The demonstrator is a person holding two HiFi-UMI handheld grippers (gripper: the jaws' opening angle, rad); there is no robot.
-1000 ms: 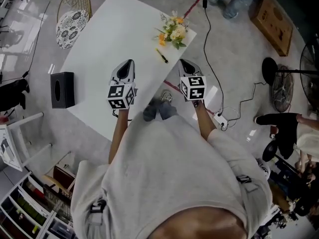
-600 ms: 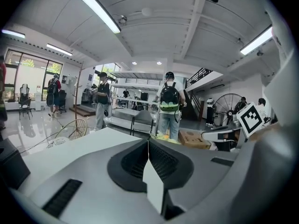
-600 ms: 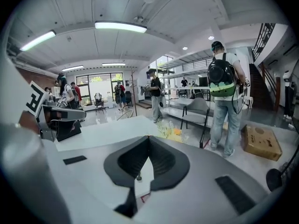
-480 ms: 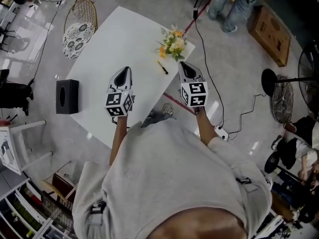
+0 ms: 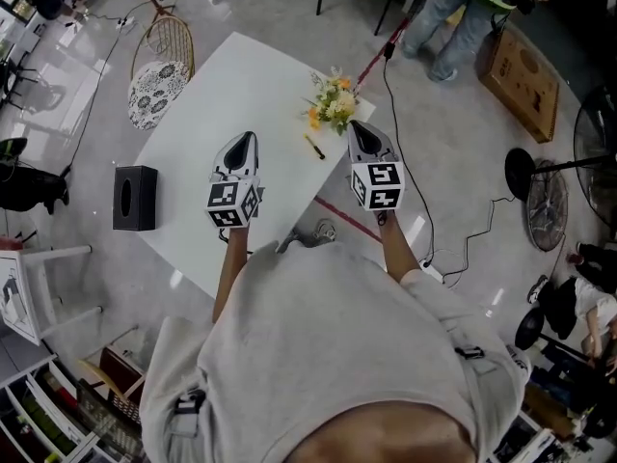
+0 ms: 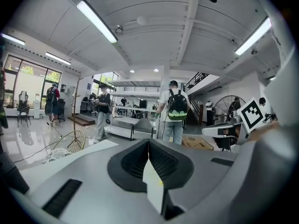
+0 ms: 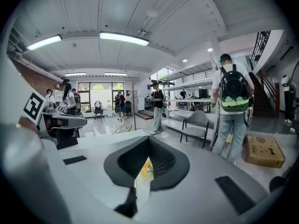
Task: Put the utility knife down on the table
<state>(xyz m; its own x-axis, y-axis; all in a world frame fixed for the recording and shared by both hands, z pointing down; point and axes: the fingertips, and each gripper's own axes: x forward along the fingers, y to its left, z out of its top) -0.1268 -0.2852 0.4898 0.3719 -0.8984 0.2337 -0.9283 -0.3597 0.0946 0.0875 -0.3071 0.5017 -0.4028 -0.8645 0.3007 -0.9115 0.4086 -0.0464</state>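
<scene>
Holds left gripper (image 5: 247, 141) and right gripper (image 5: 360, 128) above the white desk (image 5: 222, 75), both pairs of fingers (image 6: 133, 162) together, utility knife (image 5: 314, 147) lying flat just near of the flowers (image 5: 333, 102).

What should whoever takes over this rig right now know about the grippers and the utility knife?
Left gripper: shut, empty, over the table.
Right gripper: shut, empty, at the table's right edge.
Utility knife: lying on the table between the grippers, near the flowers.
Done: knife is down and released.
Left to do: nothing apparent.
</scene>
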